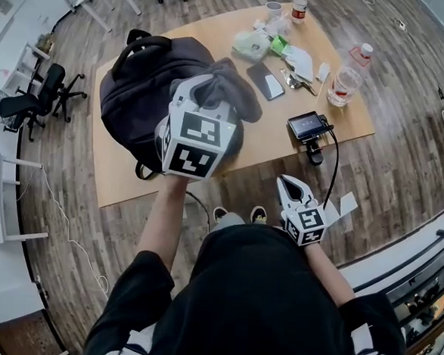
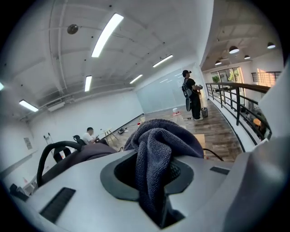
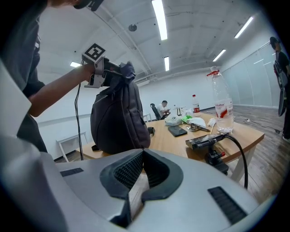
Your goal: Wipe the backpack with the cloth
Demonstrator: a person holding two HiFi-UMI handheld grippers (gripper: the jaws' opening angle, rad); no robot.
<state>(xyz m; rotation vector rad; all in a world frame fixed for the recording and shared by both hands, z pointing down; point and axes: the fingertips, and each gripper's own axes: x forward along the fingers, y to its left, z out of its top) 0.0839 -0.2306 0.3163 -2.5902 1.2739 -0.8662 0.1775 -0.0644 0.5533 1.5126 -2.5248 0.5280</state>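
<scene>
A dark backpack [image 1: 137,91] stands upright on the wooden table [image 1: 347,121]; it also shows in the right gripper view [image 3: 118,122]. My left gripper [image 1: 212,96] is up at the backpack's top and is shut on a grey cloth [image 1: 232,86]. The cloth bunches out from between the jaws [image 2: 156,149] and partly hides the backpack [image 2: 77,156] behind it. Whether the cloth touches the bag I cannot tell. My right gripper [image 1: 286,185] hangs off the table's near edge, shut with nothing in it [image 3: 140,167].
On the table's far right lie a water bottle [image 1: 349,76], a phone [image 1: 265,81], plastic bags [image 1: 254,42] and a cup. A small camera [image 1: 309,127] with a cable sits at the near edge. Office chairs [image 1: 30,99] stand left; a railing [image 2: 235,97] runs right.
</scene>
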